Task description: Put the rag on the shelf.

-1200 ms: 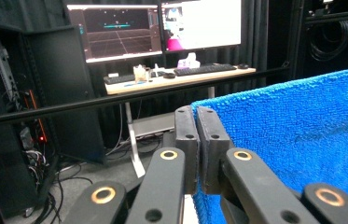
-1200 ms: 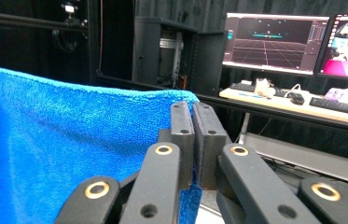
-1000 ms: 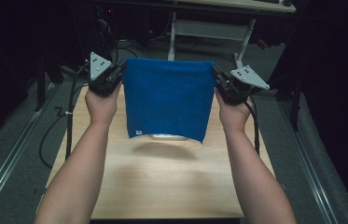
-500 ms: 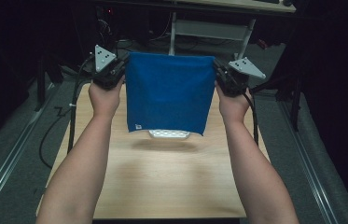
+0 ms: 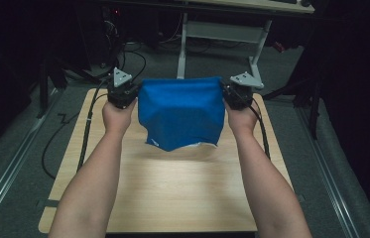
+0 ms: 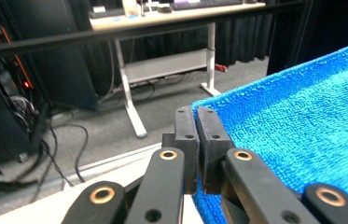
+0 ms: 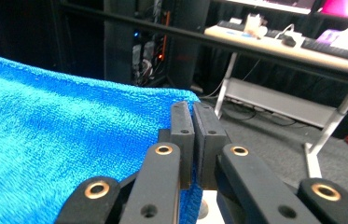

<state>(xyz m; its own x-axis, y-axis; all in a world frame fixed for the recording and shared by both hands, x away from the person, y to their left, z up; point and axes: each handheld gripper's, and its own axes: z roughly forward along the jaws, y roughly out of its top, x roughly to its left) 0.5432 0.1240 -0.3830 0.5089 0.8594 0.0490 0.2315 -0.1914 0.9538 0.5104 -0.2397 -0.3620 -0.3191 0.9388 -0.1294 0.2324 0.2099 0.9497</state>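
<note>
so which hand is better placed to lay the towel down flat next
Neither alone: left tongs and right tongs each pinch a top corner of the blue towel level, its bottom edge near the table. Both lower together.

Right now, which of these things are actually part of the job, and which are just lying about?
Part of the job:
- blue towel, held stretched by its two top corners
- left tongs, shut on one corner
- right tongs, shut on the other
- wooden table beneath

Just lying about:
- white-legged desk behind
- cables on the floor
</note>
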